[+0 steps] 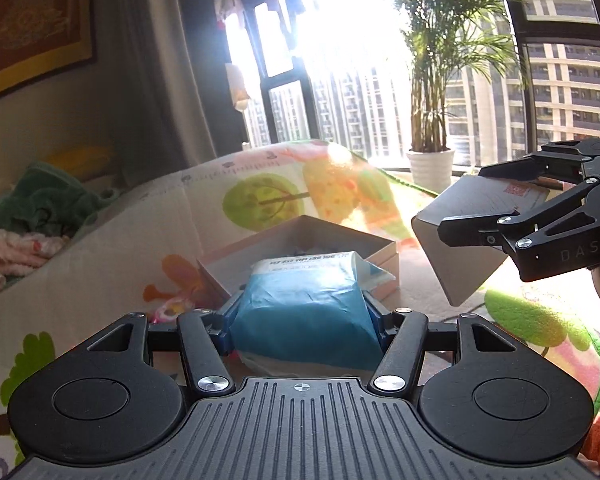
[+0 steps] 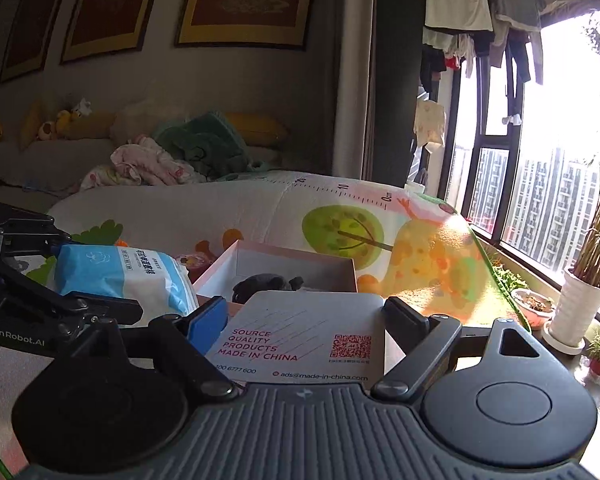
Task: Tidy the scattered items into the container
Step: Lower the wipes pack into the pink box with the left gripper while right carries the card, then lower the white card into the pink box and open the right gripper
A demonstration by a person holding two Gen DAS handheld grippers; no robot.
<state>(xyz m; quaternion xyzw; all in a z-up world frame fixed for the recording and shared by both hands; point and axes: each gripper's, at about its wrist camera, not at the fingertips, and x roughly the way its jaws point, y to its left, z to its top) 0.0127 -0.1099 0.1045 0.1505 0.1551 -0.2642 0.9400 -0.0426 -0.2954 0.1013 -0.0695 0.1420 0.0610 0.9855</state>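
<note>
L gripper [image 1: 305, 316] is clamped on a blue-and-white tissue pack [image 1: 308, 308], blue pads pressing both its sides; pack is held up in the air just in front of an open pink box [image 1: 384, 254]. R gripper [image 2: 306, 322] pinches a grey card [image 2: 312, 336] w/ pink print "SOURCE QUALITY PRODUCTS MADE IN CHINA" and a QR code, card flat between the fingers, near edge of the box just beyond it.

L wrist view only: card's plain underside, tilted, off to the right of the box and above the mat; box contents mostly hidden behind the pack. R wrist view only: inside of the box, white walls w/ a dark soft item [image 2: 266, 283] lying in it, can't tell what it is; pack's side lettering too.

Box sits on a play mat [image 1: 160, 220] w/ tree prints. Beyond: sofa w/ heaped clothes [image 2: 168, 160], framed pictures [image 2: 244, 0], hanging laundry [image 2: 480, 12], potted palm [image 1: 432, 92] by the window.
</note>
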